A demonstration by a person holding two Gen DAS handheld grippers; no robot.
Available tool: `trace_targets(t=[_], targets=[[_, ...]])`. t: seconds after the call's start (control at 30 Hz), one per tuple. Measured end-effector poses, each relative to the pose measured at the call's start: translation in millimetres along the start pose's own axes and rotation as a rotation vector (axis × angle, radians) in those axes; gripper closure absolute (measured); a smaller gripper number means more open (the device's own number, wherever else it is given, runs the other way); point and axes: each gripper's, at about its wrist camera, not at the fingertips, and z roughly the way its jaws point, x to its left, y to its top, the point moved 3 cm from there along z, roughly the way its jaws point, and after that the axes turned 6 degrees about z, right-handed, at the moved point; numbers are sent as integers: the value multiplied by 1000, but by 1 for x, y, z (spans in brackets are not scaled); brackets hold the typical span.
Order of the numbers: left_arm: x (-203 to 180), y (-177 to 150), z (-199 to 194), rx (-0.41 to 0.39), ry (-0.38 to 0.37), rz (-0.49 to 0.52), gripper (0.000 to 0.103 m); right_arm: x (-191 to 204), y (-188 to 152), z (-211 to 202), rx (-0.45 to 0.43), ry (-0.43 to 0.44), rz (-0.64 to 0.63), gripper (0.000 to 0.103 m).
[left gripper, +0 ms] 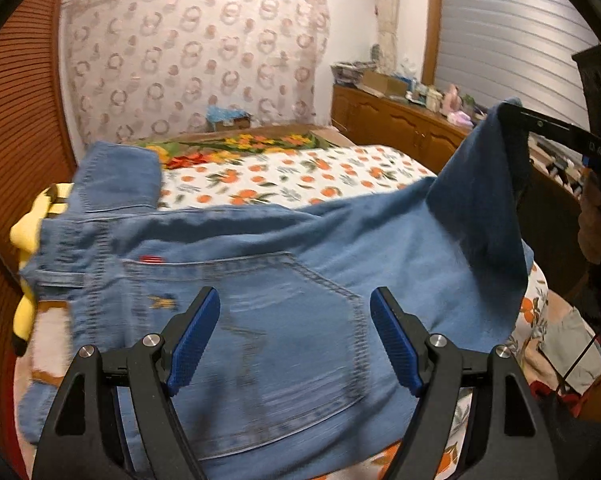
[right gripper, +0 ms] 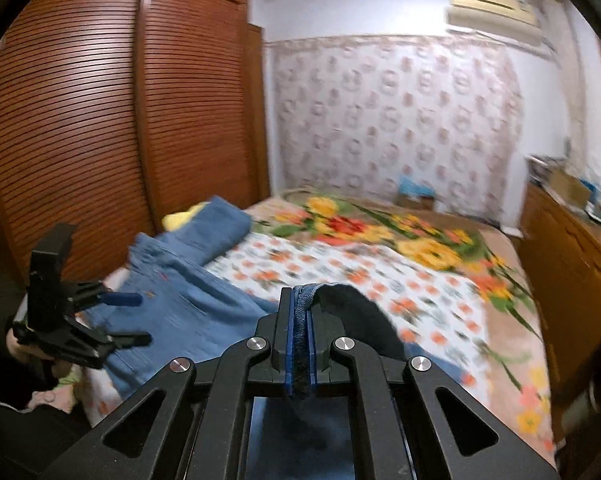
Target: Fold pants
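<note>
Wide bed w/ orange-flower print sheet [left gripper: 300, 176] is carrying the blue denim pants [left gripper: 260, 280], which are lying across its near edge, back pocket facing up, waistband toward the left edge by a yellow plush toy [left gripper: 28, 232]. One pant leg is rising off the sheet at the right. Left gripper [left gripper: 294, 336] is hovering over the pocket, blue pads spread wide, nothing btwn them. Right gripper [right gripper: 299, 344] is clamping tight on the denim hem, fabric draping over its right finger.
</note>
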Motion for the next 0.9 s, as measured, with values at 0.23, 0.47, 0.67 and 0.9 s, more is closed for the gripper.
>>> trace_targets(t=[0.23,0.47,0.67,0.9], targets=[[31,-6,-25,-35,57,-47,25,68,27,49,36,194,-102,98],[44,-10,-25,-32,69,-68,25,79,25,101,169,182,-154,87],[37,-9,-17,-26,51,-59,25,80,22,83,182,151,-129,56],[20,0,2,-2,19,-11,25,58,6,66,168,69,-61,55]])
